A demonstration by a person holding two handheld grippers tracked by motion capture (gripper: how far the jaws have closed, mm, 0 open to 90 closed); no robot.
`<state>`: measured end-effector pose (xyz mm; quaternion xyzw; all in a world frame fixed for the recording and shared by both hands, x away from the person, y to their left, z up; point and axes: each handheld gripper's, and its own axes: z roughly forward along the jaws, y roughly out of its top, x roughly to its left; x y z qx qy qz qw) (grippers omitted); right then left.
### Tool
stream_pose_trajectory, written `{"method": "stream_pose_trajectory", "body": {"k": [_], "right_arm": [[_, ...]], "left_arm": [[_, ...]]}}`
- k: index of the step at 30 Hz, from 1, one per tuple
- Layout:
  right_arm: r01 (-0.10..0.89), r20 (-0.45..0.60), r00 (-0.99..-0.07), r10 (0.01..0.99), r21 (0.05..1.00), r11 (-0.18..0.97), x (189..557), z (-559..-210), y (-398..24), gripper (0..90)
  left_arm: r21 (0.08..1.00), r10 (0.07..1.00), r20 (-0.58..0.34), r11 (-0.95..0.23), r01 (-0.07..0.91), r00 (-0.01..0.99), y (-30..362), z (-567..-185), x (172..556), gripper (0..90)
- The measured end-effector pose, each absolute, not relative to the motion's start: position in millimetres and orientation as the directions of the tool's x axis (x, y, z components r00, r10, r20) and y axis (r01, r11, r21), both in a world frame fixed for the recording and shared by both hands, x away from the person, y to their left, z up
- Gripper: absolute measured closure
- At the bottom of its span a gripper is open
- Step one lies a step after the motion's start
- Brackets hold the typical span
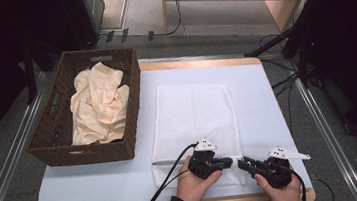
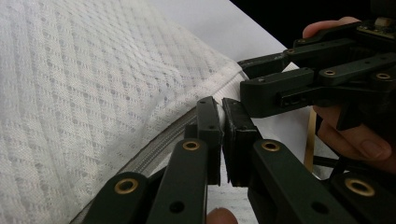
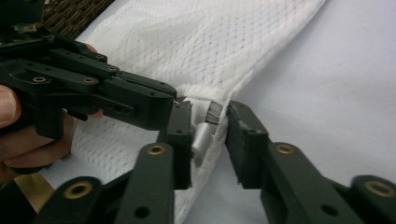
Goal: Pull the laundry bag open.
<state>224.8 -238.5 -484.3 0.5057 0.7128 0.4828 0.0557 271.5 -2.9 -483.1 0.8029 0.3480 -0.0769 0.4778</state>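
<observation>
At the near edge of the white-topped table [image 1: 99, 179], we hold a gripper in each hand over the near right corner of a white mesh laundry bag [image 1: 193, 114], which lies flat at the table's middle, just right of a brown wicker basket [image 1: 52, 139] holding a cream garment [image 1: 99, 106]. Our left gripper [image 1: 229, 162] has its jaws pressed together on the bag's hem beside the zipper track [image 2: 154, 149] — a sliver of white cloth shows between the pads. Our right gripper [image 1: 242, 164], tip to tip with the left, has its jaws spread a little — the silver zipper pull [image 3: 201, 135] and the bag's edge sit between them, the pull against the left pad, the right pad standing clear.
</observation>
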Motion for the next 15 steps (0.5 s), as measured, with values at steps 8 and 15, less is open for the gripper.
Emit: {"method": "stream_pose_trajectory", "body": {"k": [8,15], "right_arm": [[0.626,0.320,-0.516,0.794,0.774,0.095,218,-479,-225,86.5],[0.631,0.327,-0.516,0.792,0.770,0.093,219,-476,-223,87.2]], "left_arm": [[0.722,0.519,-0.408,-0.320,0.613,0.751,-1,-480,267,87.2],[0.700,0.523,-0.468,-0.274,0.660,0.713,5,-480,268,87.4]]}}
